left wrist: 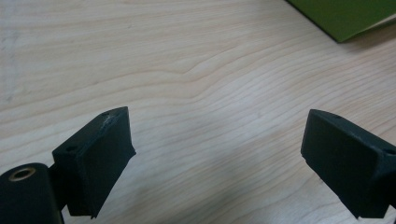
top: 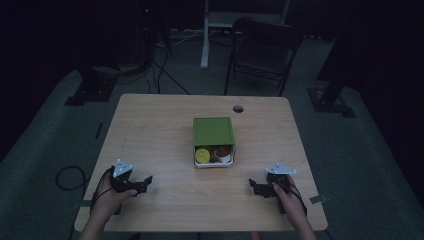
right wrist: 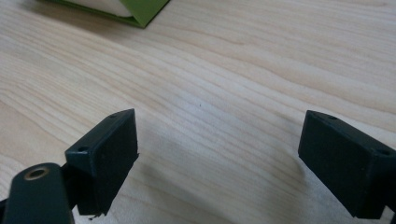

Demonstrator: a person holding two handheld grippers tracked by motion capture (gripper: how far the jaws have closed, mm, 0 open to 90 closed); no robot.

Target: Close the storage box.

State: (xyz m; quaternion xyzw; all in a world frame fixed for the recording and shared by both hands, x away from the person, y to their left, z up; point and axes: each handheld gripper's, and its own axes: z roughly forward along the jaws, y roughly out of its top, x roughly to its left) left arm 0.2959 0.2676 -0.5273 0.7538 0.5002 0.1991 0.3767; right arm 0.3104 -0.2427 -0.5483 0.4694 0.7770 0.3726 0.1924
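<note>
On the wooden bench (top: 165, 125) a green box (top: 213, 131) sits near the middle, its lid slid or tipped back toward the far side so that the near end lies open. In that opening a yellow-green round thing (top: 202, 155), a brown round thing (top: 223, 150) and a small white cup (top: 224, 158) can be made out, though the dim light leaves their exact nature unclear. The box stands with its open end facing the person, which seems to suit reaching in from the near edge. The left claw (top: 146, 180) rests low at the near left of the bench, and the right claw (top: 252, 185) at the near right, each held in a hand and each well apart from the box, one to either side. Both point inward, toward each other and the space in front of the box, which looks like a ready stance before work on it. In the left gripper view the left claw (left wrist: 217, 149) has its jaws spread wide with only bare wood between them, and a green corner of the box (left wrist: 350, 16) shows at the upper right. In the right gripper view the right claw (right wrist: 219, 149) is likewise spread wide and holds nothing, with the box (right wrist: 140, 9) corner at the upper left.
</note>
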